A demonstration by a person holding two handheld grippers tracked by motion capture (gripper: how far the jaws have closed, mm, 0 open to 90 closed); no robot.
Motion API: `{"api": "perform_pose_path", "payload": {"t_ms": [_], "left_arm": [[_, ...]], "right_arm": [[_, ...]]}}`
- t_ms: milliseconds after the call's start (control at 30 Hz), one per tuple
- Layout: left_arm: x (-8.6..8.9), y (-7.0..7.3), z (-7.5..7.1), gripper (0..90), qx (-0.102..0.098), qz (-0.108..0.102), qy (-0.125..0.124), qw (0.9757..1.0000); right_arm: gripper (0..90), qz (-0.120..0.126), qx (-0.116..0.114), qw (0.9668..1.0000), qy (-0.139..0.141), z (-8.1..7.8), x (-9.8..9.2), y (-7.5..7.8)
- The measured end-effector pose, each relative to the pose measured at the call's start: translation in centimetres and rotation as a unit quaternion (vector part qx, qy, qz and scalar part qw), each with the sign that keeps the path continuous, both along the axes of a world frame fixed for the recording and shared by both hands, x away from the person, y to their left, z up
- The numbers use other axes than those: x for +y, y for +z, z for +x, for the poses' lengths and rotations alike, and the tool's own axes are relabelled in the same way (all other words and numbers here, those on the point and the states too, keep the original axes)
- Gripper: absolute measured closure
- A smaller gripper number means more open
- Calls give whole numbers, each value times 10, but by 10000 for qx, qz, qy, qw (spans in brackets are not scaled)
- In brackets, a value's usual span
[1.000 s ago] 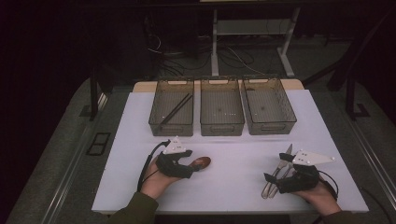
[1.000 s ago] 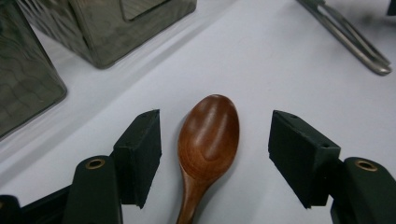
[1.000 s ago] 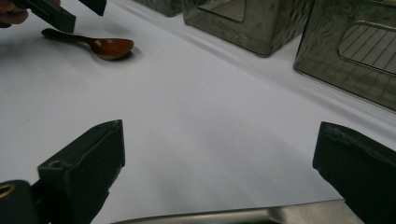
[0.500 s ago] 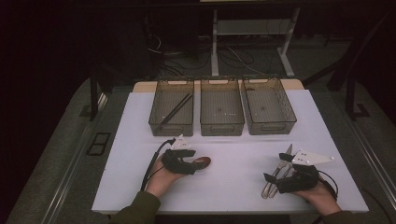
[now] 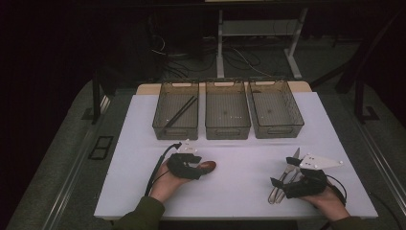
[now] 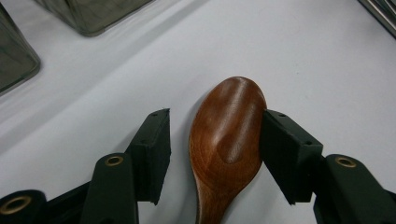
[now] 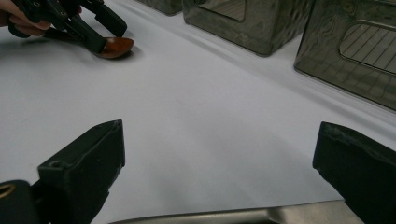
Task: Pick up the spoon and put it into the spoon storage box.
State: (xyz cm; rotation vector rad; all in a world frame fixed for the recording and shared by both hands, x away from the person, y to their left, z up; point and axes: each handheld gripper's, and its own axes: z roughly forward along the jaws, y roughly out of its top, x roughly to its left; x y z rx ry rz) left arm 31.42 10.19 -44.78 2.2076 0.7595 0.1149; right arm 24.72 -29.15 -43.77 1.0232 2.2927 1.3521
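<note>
The left gripper is lying low over the white tabletop with a brown, glossy wooden spoon sitting between its jaws. The jaws have just been closing on it: one pad is touching the spoon's rounded bowl on one side, while the other pad is standing a little apart from it, so the gripper is not yet clamping the spoon. The bowl is pointing away from the gripper and the handle is running back under it, flat on the tabletop.

The right gripper is resting well apart from the left one, its jaws standing wide open with nothing between the pads. Just beneath and in front of it, a pair of metal tongs is lying on the tabletop. Beyond both grippers, three smoky transparent plastic bins are standing in a row; the one beyond the left gripper is holding dark chopsticks.
</note>
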Motion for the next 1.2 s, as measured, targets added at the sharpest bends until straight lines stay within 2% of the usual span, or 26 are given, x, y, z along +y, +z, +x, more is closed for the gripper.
{"api": "perform_pose_path", "payload": {"t_ms": [133,467,800,1200], "left_arm": [[0,0,1,440,-11,93,-81,9999],[-1,1,0,481,4,144,-141,9998],[-5,3,-4,572,31,247,-314,9992],[-11,6,-7,666,15,472,-577,9972]], "right_arm": [[19,-3,-14,10000,-4,0,0,0],[18,0,-16,10000,-3,0,0,0],[18,7,-21,10000,-12,0,-1,0],[19,14,-15,10000,-17,0,-1,1]]}}
